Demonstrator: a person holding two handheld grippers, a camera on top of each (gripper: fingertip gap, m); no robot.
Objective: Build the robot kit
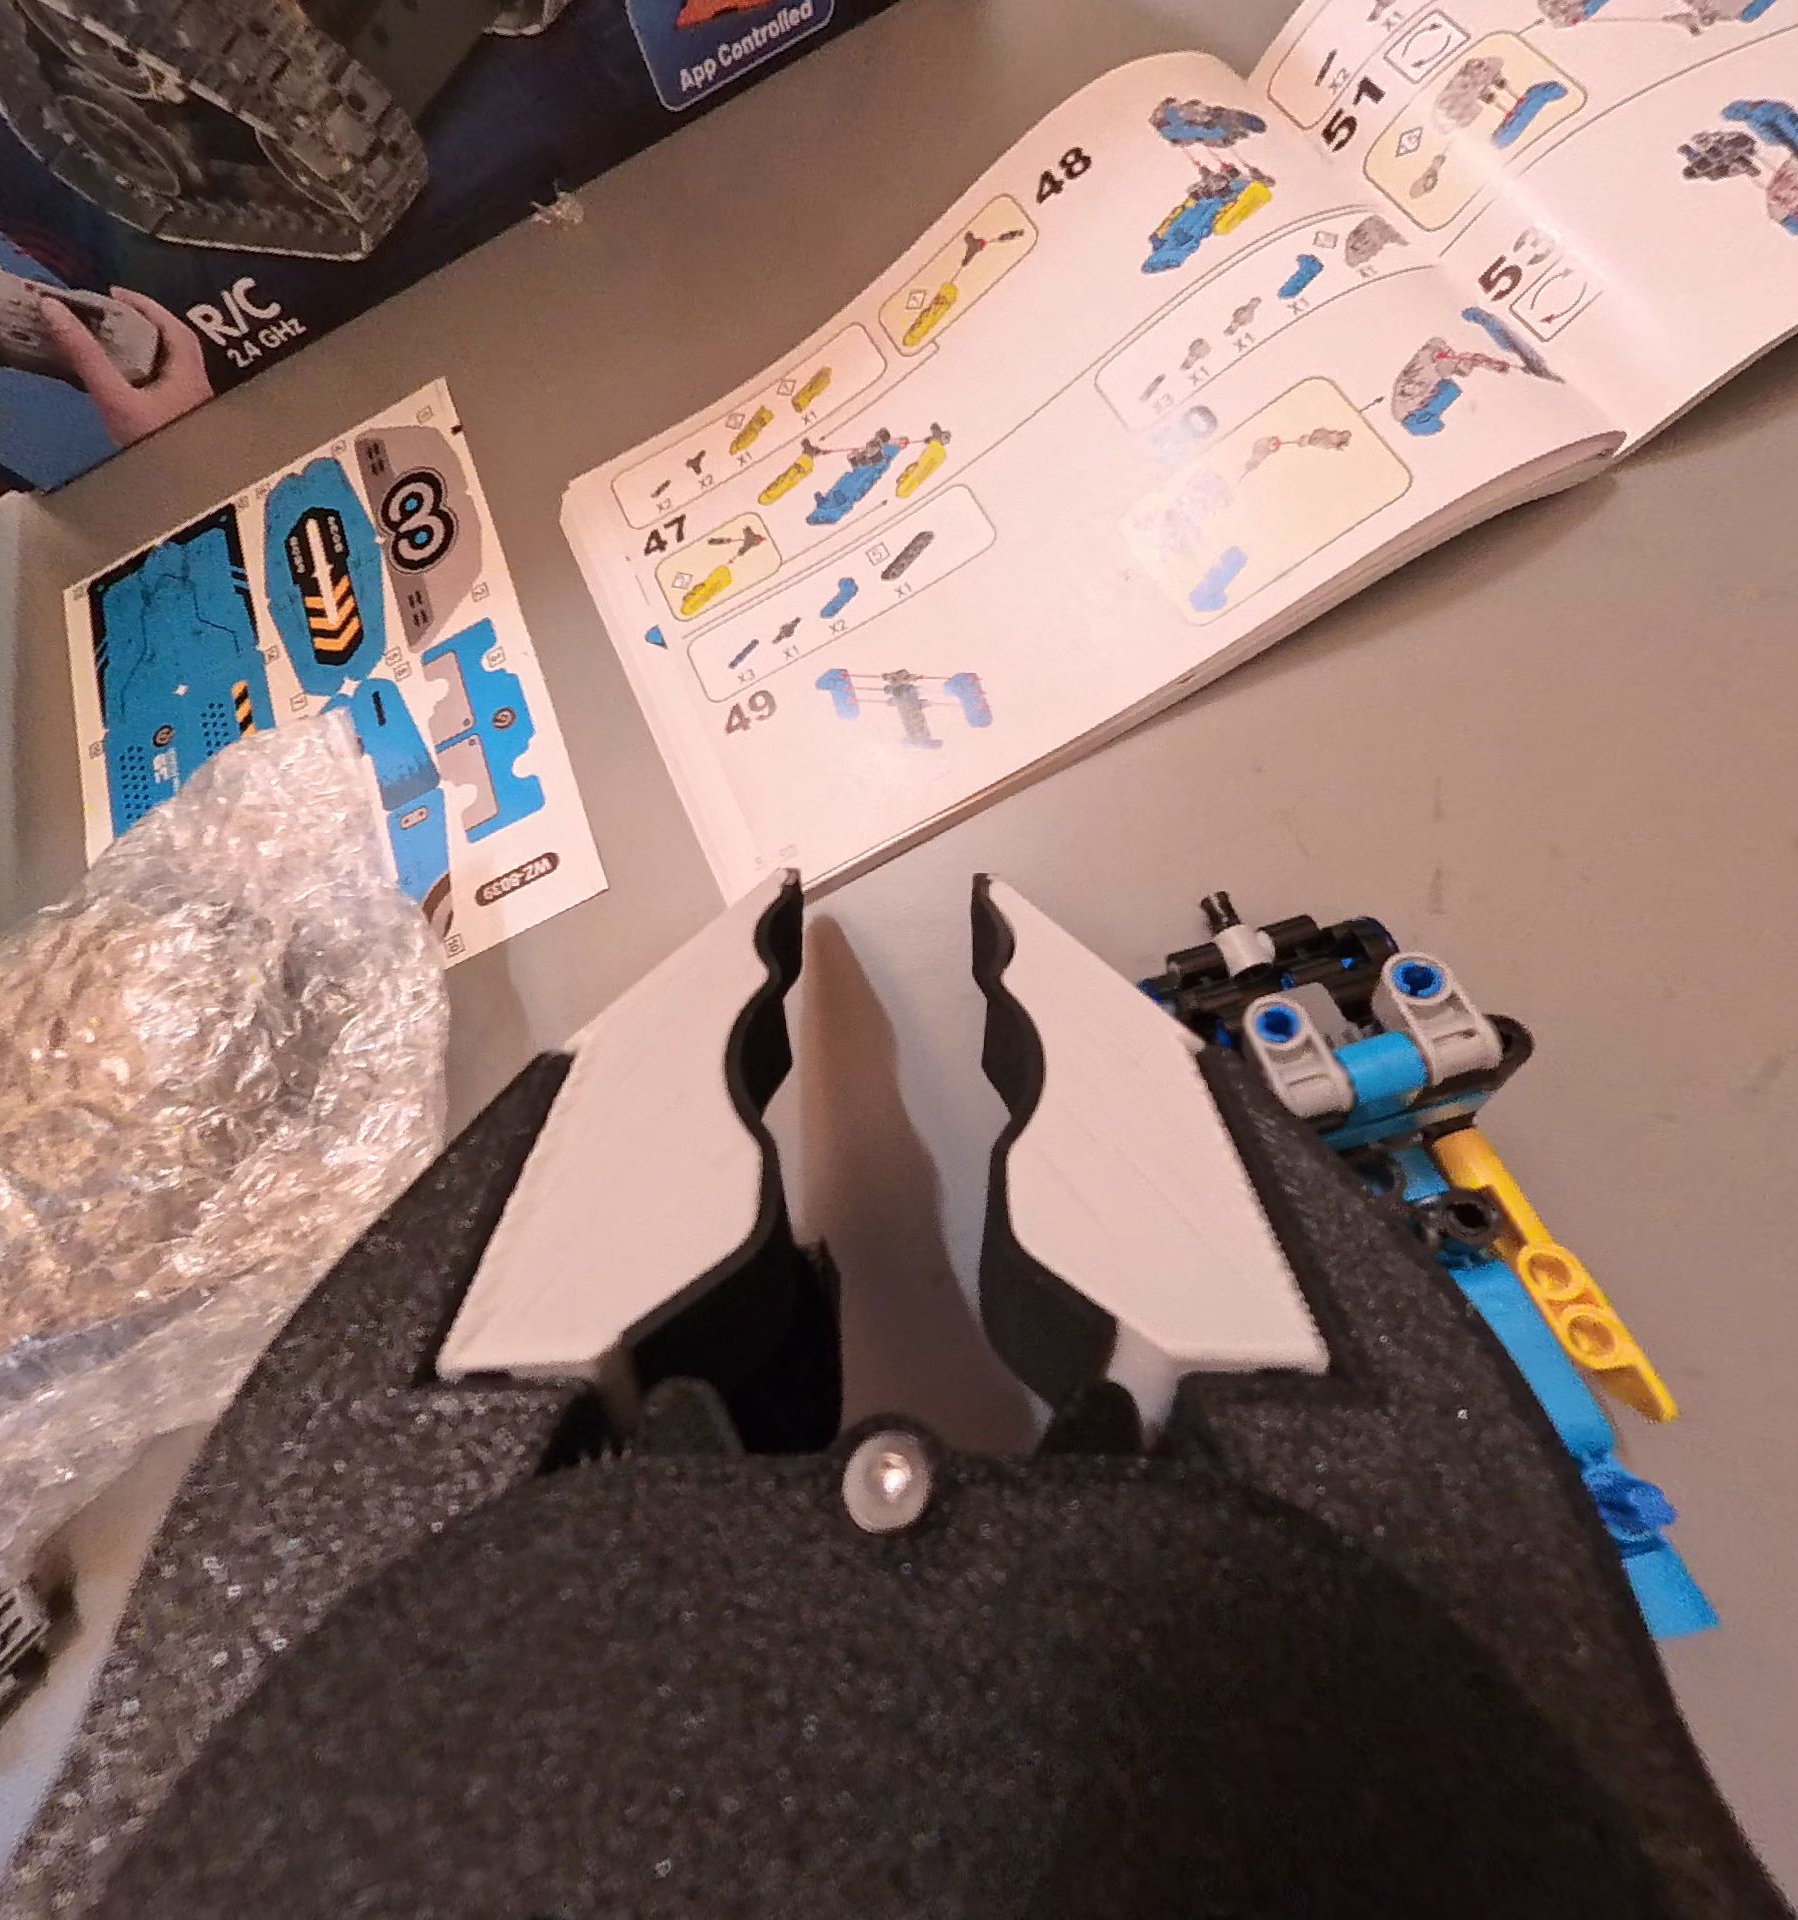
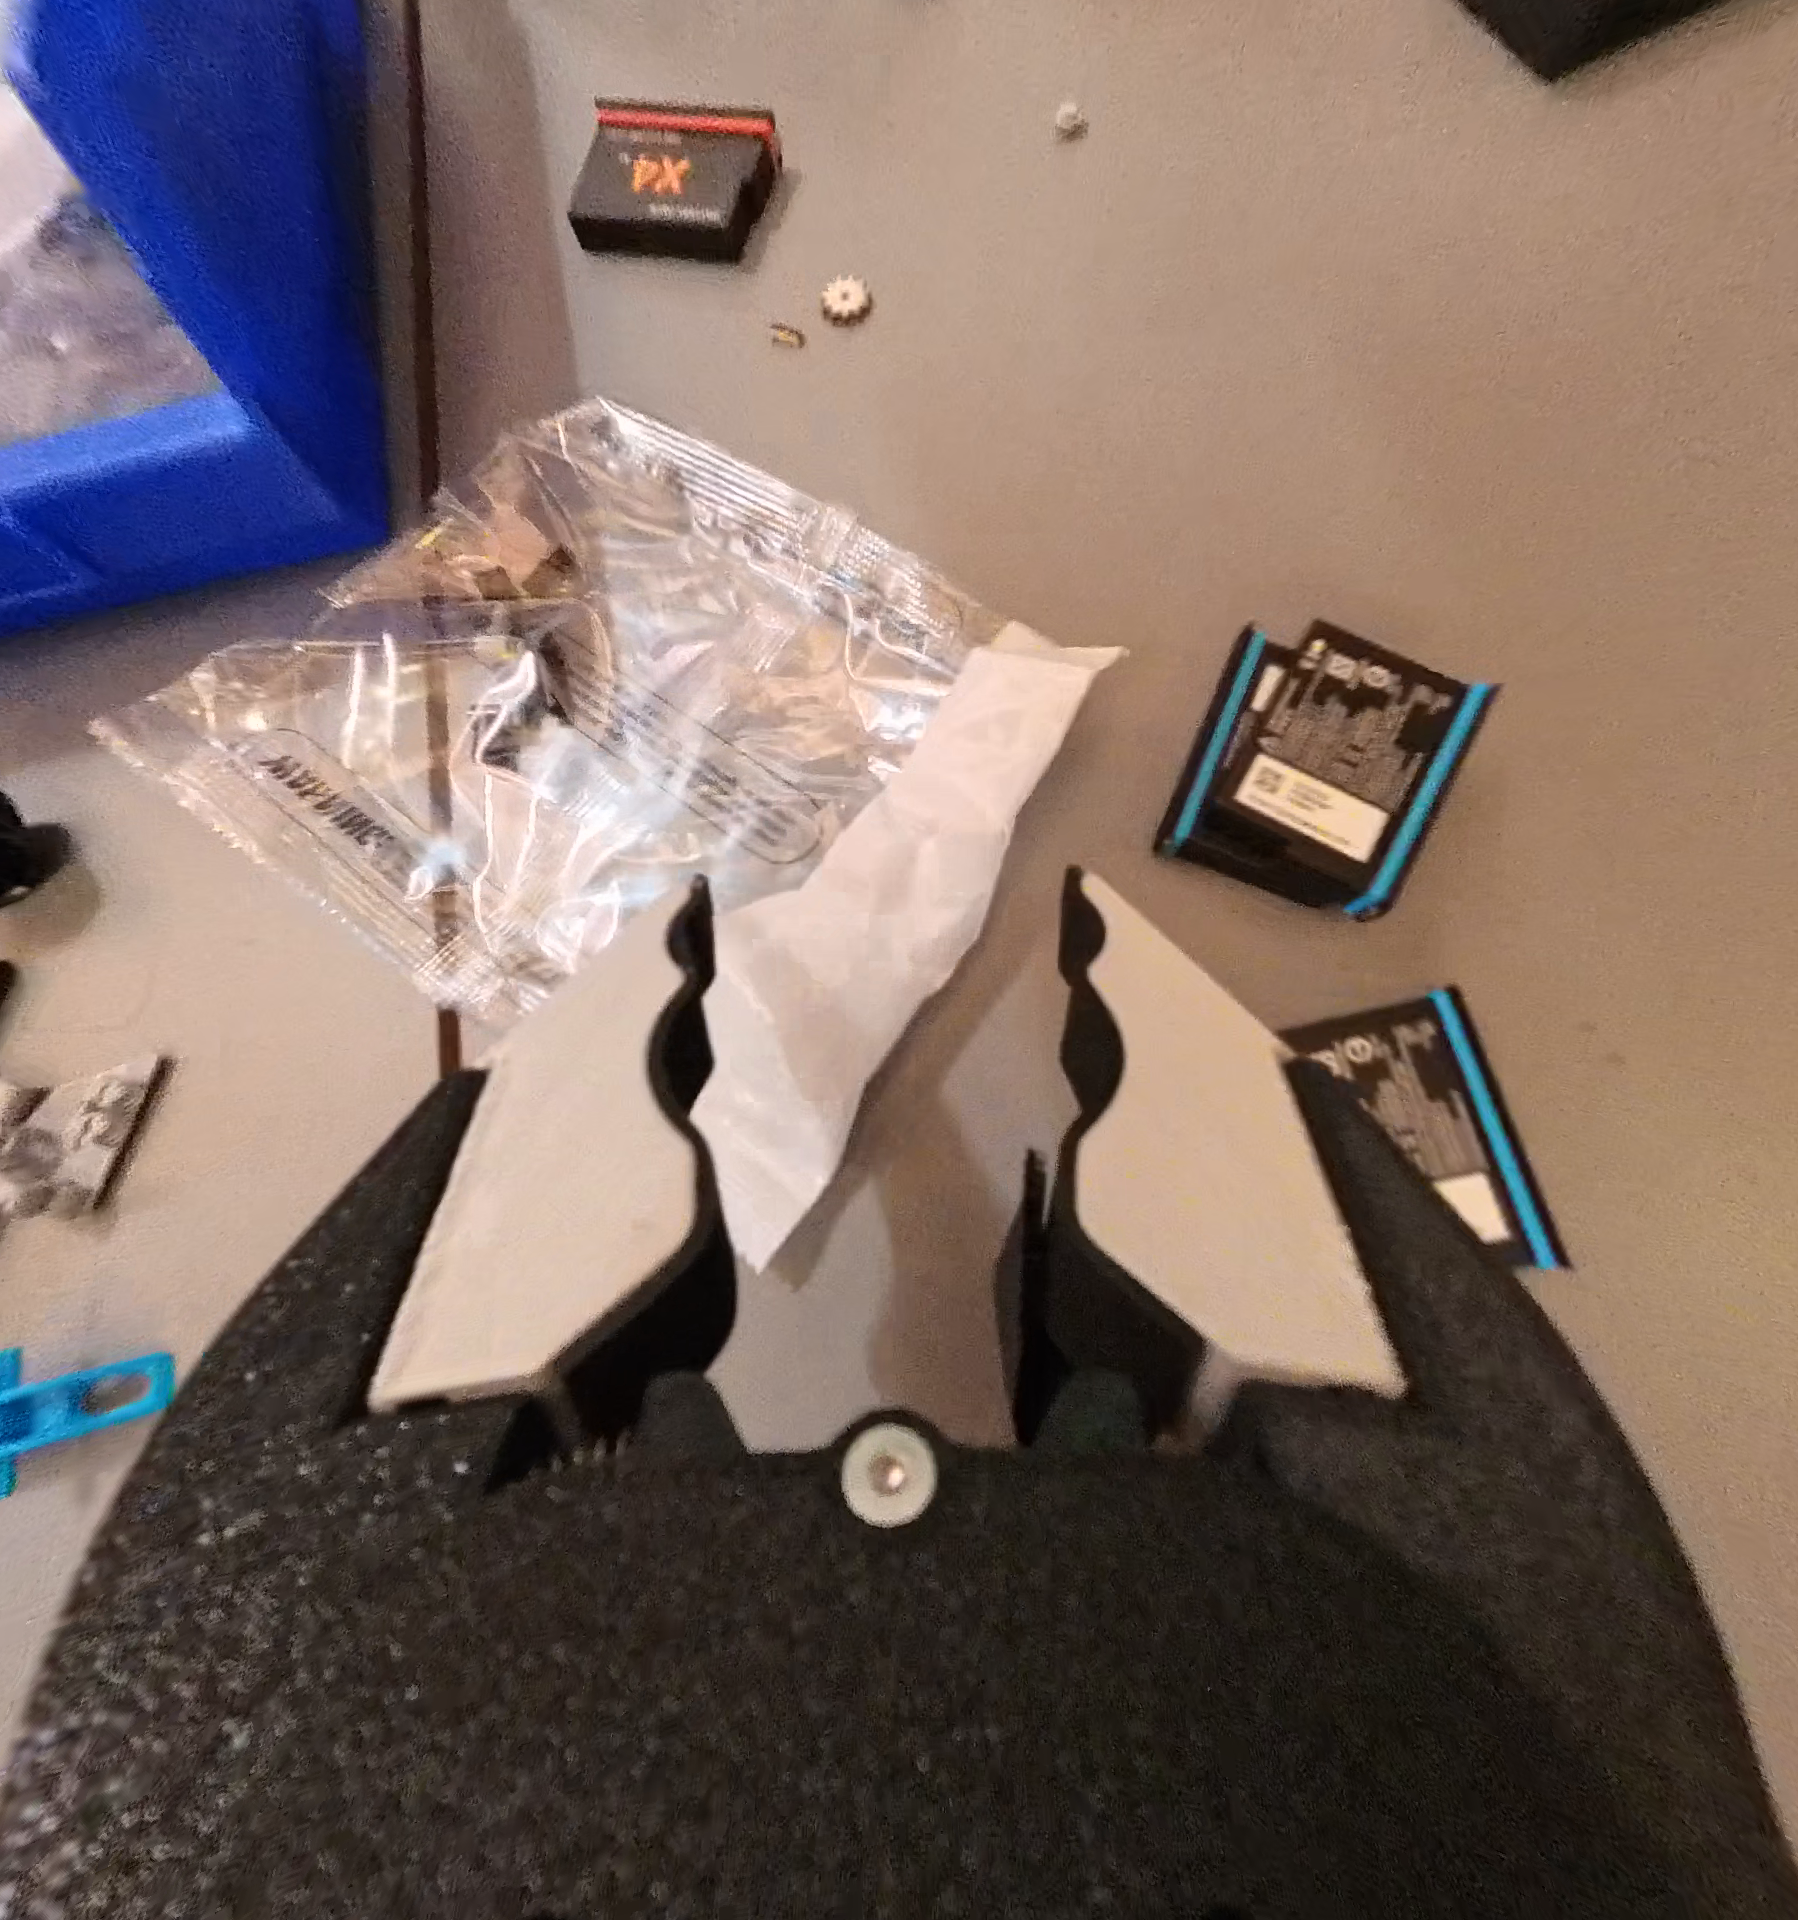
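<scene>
Your left gripper [image 1: 887,883] hangs over the grey table [image 1: 1497,790] w/ its tongs apart and nothing between them; only bare tabletop shows in the gap. Just right of its right finger lies a partly built brick assembly [image 1: 1394,1060] in blue, grey, black and yellow; whether the finger touches it, you cannot tell. Beyond the tips lies an open instruction booklet [image 1: 1134,416], pages up, its near corner just beyond the left fingertip; left of the booklet lies a sticker sheet [image 1: 334,644] in blue, grey and black; a crumpled clear plastic wrap [image 1: 168,1039] covers the sheet's near-left corner and sits beside the left finger. A printed box [image 1: 199,187] lies at far left.

Your right gripper [image 2: 887,883] also stands w/ tongs apart, empty. A white paper strip [image 2: 874,997] lies in the gap betw. the fingers, running to the far right; contact cannot be judged. It adjoins a clear plastic bag [image 2: 562,707] holding small parts, just beyond the left finger. Right of the tips sits a black pack w/ blue edges [image 2: 1321,769]; a second black-and-blue pack [image 2: 1446,1122] lies beside the right finger, partly hidden by it. Far off: a small black box [image 2: 671,177], a small pale gear [image 2: 846,301], and a blue bin [image 2: 199,260] at far left. Near left lies a blue brick part [image 2: 43,1413].
</scene>
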